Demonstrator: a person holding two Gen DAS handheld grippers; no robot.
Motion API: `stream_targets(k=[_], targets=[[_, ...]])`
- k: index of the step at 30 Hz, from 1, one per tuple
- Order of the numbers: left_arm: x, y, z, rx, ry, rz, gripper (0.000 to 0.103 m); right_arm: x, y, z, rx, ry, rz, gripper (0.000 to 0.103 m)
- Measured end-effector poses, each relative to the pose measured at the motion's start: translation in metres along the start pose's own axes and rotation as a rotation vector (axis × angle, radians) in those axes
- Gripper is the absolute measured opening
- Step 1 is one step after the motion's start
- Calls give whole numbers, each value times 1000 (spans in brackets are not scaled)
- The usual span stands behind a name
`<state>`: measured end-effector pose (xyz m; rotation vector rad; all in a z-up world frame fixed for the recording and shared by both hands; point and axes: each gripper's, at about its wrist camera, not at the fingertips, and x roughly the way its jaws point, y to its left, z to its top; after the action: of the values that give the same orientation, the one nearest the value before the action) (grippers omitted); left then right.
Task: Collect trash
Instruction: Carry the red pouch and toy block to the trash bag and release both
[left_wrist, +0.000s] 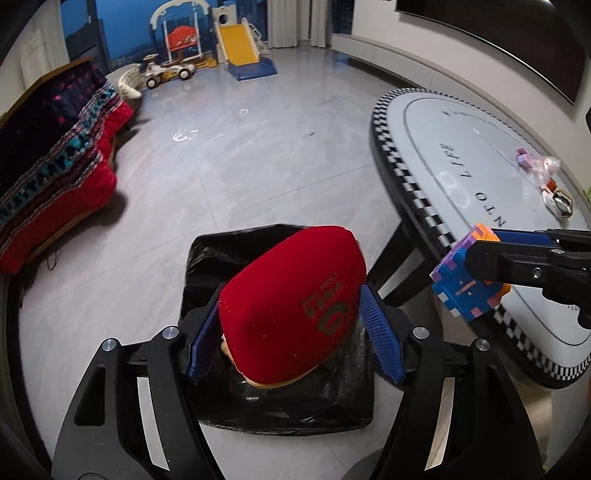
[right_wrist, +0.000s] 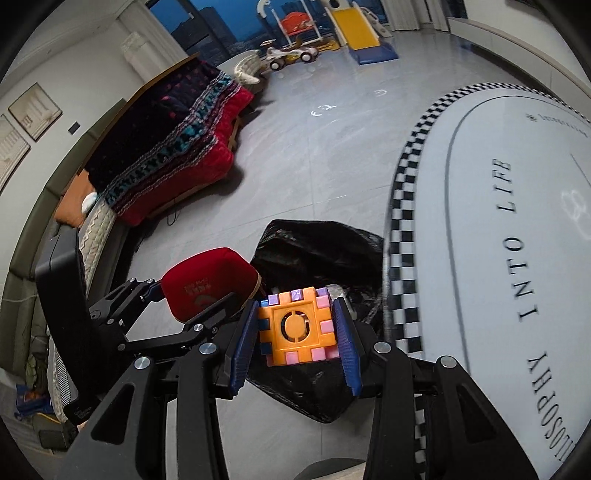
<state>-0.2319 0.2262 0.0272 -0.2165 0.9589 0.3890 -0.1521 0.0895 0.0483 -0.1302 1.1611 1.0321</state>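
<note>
A red velvet box (left_wrist: 291, 295) sits tilted between the blue pads of my left gripper (left_wrist: 291, 332), which is shut on it; the right pad meets it only near its tip. Directly below lies an open black trash bag (left_wrist: 295, 406) on the grey floor. My right gripper (right_wrist: 297, 332) is shut on a colourful plastic cube (right_wrist: 295, 321) with an orange face, held over the bag (right_wrist: 317, 251) beside the table edge. In the left wrist view the cube (left_wrist: 461, 291) and right gripper (left_wrist: 476, 254) come in from the right. The right wrist view shows the red box (right_wrist: 207, 273) to the left.
An oval table (left_wrist: 443, 147) with a checkered rim stands at the right; small blocks (left_wrist: 524, 160) and wrappers (left_wrist: 557, 203) lie on it. A sofa with a red and dark blanket (left_wrist: 55, 184) lines the left. A toy slide (left_wrist: 240, 48) and ride-on car (left_wrist: 166, 72) stand at the far end.
</note>
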Motion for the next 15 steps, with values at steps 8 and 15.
stream_targets(k=[8, 15], targets=[[8, 64, -30, -118, 49, 102, 97, 39, 31, 2, -19, 46, -17, 66], [7, 67, -29, -147, 31, 51, 97, 26, 22, -4, -5, 17, -24, 66]])
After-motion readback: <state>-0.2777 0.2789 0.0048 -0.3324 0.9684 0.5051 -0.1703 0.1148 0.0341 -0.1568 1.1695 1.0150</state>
